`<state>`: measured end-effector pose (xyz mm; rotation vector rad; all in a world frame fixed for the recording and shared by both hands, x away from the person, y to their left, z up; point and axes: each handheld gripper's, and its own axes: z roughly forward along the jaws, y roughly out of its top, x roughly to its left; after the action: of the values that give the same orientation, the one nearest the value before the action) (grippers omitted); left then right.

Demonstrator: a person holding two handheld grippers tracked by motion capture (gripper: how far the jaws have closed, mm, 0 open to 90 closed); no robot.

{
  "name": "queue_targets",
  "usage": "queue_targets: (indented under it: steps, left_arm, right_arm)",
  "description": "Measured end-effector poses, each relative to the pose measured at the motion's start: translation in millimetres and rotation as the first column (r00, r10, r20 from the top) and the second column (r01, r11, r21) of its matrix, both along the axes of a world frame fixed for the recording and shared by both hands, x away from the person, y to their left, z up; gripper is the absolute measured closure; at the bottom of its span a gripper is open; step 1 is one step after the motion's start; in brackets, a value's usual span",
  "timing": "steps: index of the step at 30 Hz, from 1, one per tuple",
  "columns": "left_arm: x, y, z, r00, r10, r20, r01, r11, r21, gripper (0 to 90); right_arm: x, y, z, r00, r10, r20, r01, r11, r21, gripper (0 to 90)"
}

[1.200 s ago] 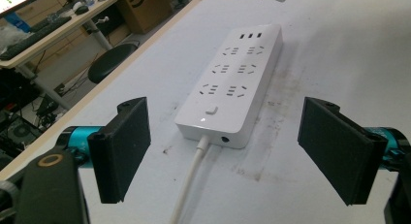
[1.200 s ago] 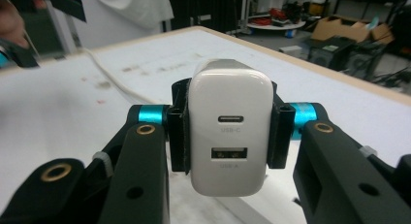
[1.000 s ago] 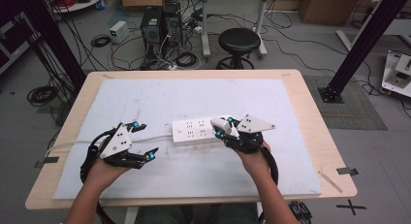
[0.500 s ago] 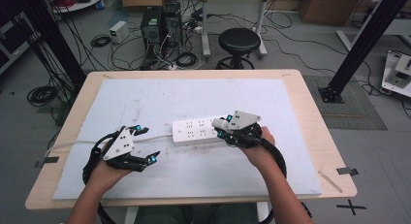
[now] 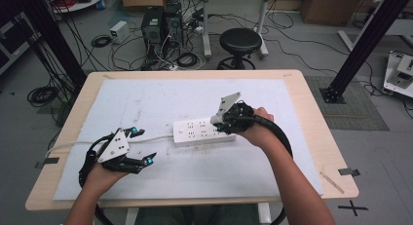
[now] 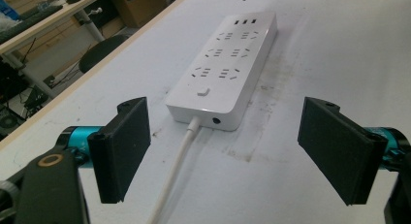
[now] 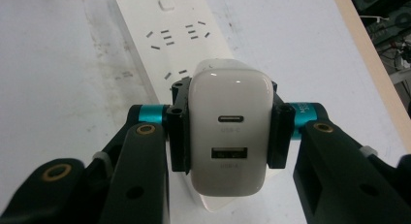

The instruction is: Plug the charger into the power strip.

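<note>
A white power strip [image 5: 202,131] lies in the middle of the white mat [image 5: 160,96], its cord running off to the left. In the left gripper view the power strip [image 6: 228,71] lies ahead with its cord end nearest me. My left gripper [image 5: 141,146] [image 6: 225,151] stands open to the strip's left, nothing between its jaws. My right gripper [image 5: 225,123] [image 7: 228,132] is shut on a white USB charger [image 7: 228,136], held over the right end of the power strip [image 7: 165,44]. Two USB ports on the charger face the camera.
The mat covers most of a wooden table [image 5: 311,118]. Beyond the far edge stand a black stool [image 5: 239,41], a computer tower [image 5: 163,25] and tangled cables on the floor. A black frame post [image 5: 360,45] rises at the right.
My right gripper has tilted up and now points down at the strip's right end with the charger. My left gripper stayed near the front left.
</note>
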<state>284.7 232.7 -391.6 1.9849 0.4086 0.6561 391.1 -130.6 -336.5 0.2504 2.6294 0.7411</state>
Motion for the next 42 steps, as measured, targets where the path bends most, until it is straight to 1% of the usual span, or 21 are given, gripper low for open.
queue_targets:
  steps: [3, 4, 5, 8, 10, 12, 13, 16, 17, 19, 23, 25, 28, 29, 30, 33, 35, 36, 37, 38, 42]
  left_arm:
    - [-0.5, 2.9, -1.2, 1.0000, 0.005, -0.003, -0.005, 1.0000, 0.002, 19.1]
    - [-0.5, 2.9, -1.2, 1.0000, 0.005, -0.003, -0.005, 1.0000, 0.002, 19.2]
    - [-1.1, 3.9, -2.5, 0.9999, 0.010, -0.003, -0.010, 0.9999, -0.007, 19.2]
    - [-1.5, 5.0, -3.3, 0.9999, 0.011, -0.005, -0.011, 0.9999, -0.007, 19.2]
    - [-1.7, 6.7, -3.7, 0.9999, 0.012, -0.006, -0.012, 0.9999, -0.001, 19.2]
    - [-1.9, 7.7, -4.6, 0.9998, 0.018, -0.007, -0.018, 0.9998, -0.010, 19.2]
    - [-1.6, 9.0, -4.9, 0.9997, 0.022, -0.006, -0.022, 0.9997, -0.011, 19.2]
    - [-1.6, 10.0, -5.1, 0.9997, 0.024, -0.007, -0.025, 0.9996, -0.014, 19.2]
    - [-1.6, 10.3, -5.3, 0.9996, 0.026, -0.007, -0.027, 0.9995, -0.015, 19.2]
    - [-1.3, 11.0, -5.8, 0.9996, 0.027, -0.007, -0.027, 0.9995, -0.016, 19.2]
    - [-1.9, 13.0, -7.1, 0.9994, 0.032, -0.011, -0.032, 0.9993, -0.018, 19.2]
    - [-2.1, 14.2, -7.6, 0.9993, 0.036, -0.012, -0.036, 0.9992, -0.018, 19.2]
    - [-2.3, 16.4, -8.1, 0.9991, 0.041, -0.012, -0.041, 0.9990, -0.020, 19.2]
    - [-2.5, 17.2, -8.3, 0.9989, 0.044, -0.013, -0.044, 0.9988, -0.020, 19.1]
    - [-2.4, 18.1, -8.5, 0.9989, 0.045, -0.013, -0.045, 0.9988, -0.019, 19.2]
    - [-2.3, 20.6, -9.5, 0.9984, 0.054, -0.018, -0.054, 0.9984, -0.019, 19.2]
    - [-1.9, 22.2, -10.3, 0.9981, 0.058, -0.020, -0.058, 0.9981, -0.019, 19.2]
    - [-1.7, 22.8, -10.8, 0.9980, 0.059, -0.021, -0.060, 0.9980, -0.021, 19.1]
    - [-1.7, 22.8, -10.8, 0.9980, 0.059, -0.021, -0.060, 0.9980, -0.021, 19.2]
    - [-1.3, 23.9, -11.6, 0.9978, 0.062, -0.024, -0.063, 0.9978, -0.021, 19.2]
    - [-0.1, 25.1, -13.1, 0.9974, 0.067, -0.029, -0.067, 0.9974, -0.025, 19.2]
  right_arm:
    - [7.6, 4.5, 2.3, 0.9993, 0.015, -0.035, -0.017, 0.999, -0.044, 63.0]
    - [7.6, 4.5, 2.3, 0.9993, 0.015, -0.035, -0.017, 0.999, -0.044, 63.0]
    - [12.1, 7.6, 2.7, 0.9986, 0.023, -0.048, -0.027, 0.997, -0.074, 63.0]
    - [17.8, 12.4, 2.9, 0.9971, 0.041, -0.064, -0.049, 0.991, -0.122, 63.0]
    - [21.0, 15.2, 2.6, 0.9955, 0.052, -0.079, -0.062, 0.990, -0.130, 63.0]
    - [22.5, 16.6, 2.9, 0.9950, 0.058, -0.081, -0.069, 0.987, -0.142, 63.0]
    - [25.3, 20.1, 2.6, 0.9932, 0.072, -0.091, -0.087, 0.982, -0.169, 63.0]
    - [29.3, 25.6, 1.3, 0.9891, 0.096, -0.112, -0.117, 0.973, -0.201, 63.0]
    - [29.3, 25.6, 1.3, 0.9891, 0.096, -0.112, -0.117, 0.973, -0.201, 63.0]
    - [33.9, 31.6, -0.8, 0.9832, 0.128, -0.130, -0.158, 0.955, -0.250, 63.0]
    - [42.5, 38.8, -2.2, 0.9727, 0.162, -0.167, -0.207, 0.929, -0.306, 63.0]
    - [47.4, 42.5, -2.6, 0.9665, 0.179, -0.184, -0.233, 0.913, -0.336, 63.0]
    - [55.3, 47.4, -3.3, 0.9561, 0.205, -0.209, -0.271, 0.891, -0.363, 63.0]
    - [57.9, 49.1, -3.7, 0.9541, 0.210, -0.213, -0.278, 0.886, -0.372, 63.0]
    - [60.6, 50.4, -3.7, 0.9491, 0.215, -0.230, -0.290, 0.881, -0.375, 63.0]
    - [67.6, 53.9, -4.8, 0.9409, 0.227, -0.251, -0.312, 0.871, -0.379, 63.0]
    - [71.8, 55.9, -6.6, 0.9405, 0.226, -0.253, -0.315, 0.861, -0.399, 63.0]
    - [73.4, 56.4, -7.5, 0.9379, 0.226, -0.263, -0.319, 0.859, -0.400, 63.0]
    - [73.4, 56.4, -7.5, 0.9379, 0.226, -0.263, -0.319, 0.859, -0.400, 63.0]
    - [76.3, 57.2, -9.3, 0.9341, 0.233, -0.270, -0.331, 0.851, -0.409, 63.0]
    - [79.6, 56.6, -11.5, 0.9332, 0.222, -0.282, -0.328, 0.849, -0.415, 63.0]
